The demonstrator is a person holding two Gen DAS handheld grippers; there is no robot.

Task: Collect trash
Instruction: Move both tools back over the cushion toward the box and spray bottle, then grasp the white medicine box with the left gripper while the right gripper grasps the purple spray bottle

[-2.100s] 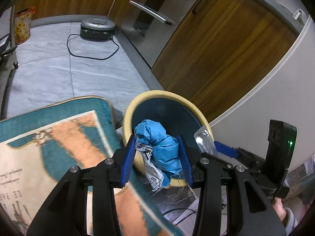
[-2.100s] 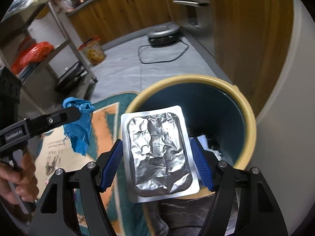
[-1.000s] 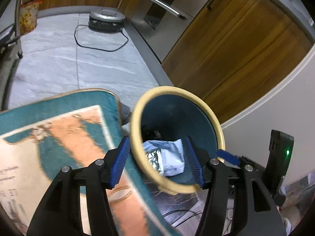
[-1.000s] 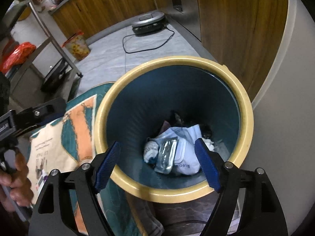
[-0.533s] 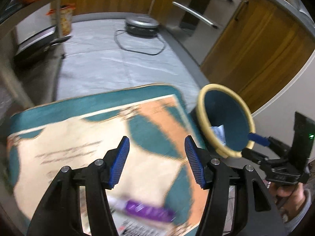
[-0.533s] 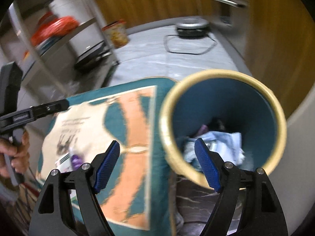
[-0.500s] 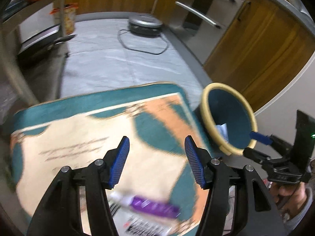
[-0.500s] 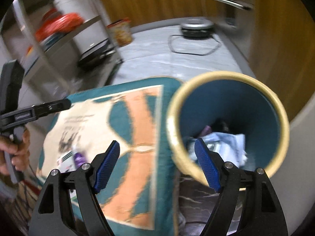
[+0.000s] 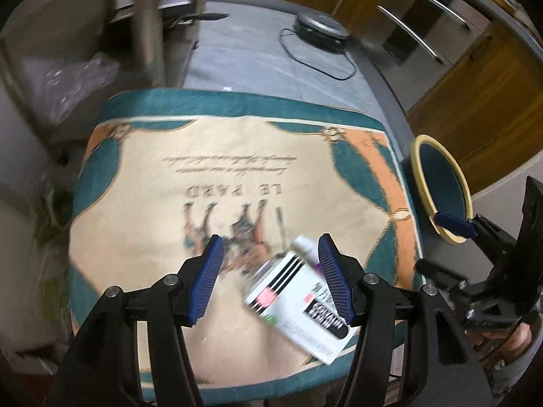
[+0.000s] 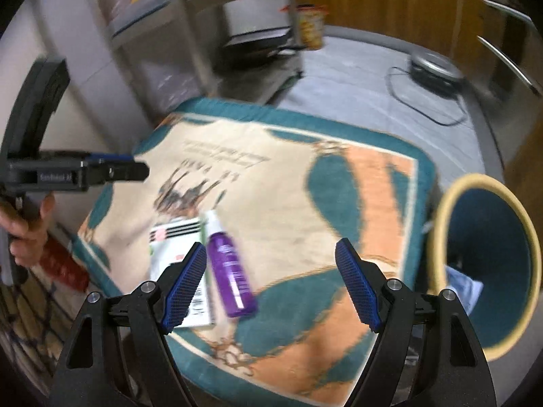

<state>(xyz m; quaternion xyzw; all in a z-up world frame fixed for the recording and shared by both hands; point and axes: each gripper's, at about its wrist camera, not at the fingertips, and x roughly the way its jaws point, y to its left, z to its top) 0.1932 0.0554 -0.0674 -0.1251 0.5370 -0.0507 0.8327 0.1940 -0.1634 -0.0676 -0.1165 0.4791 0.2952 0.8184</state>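
Kitchen floor of grey tile (image 9: 258, 64), wooden cabinets (image 9: 502, 108) along the far side, a metal shelf rack (image 10: 190, 34) at the other; a teal, cream and orange rug (image 9: 237, 183) lies on the tile. Two pieces of trash lie on the rug's cream field: a white printed box (image 9: 298, 305) with black stripes, lying flat, and a purple bottle (image 10: 230, 271) with a white cap, on its side and touching or just beside the box's long edge. In the left wrist view the box sits close under the right-hand finger of the left tool (image 9: 269, 281), partly covered by it; only the bottle's cap end shows there. Left tool: fingers spread wide, nothing between them. Right tool (image 10: 269, 285): fingers spread wide, nothing held; the bottle lies between them in view, nearer the left-hand pad, apparently on the rug below rather than in contact. Trash bin (image 10: 488, 271), dark blue inside with a yellow rim, stands off the rug's edge, beside the right tool; pale paper (image 10: 465, 288) shows inside it. Robot vacuum (image 9: 320, 28) with a black cable (image 9: 315, 57) sits on the tile well apart from the rug. Both views are motion-blurred.
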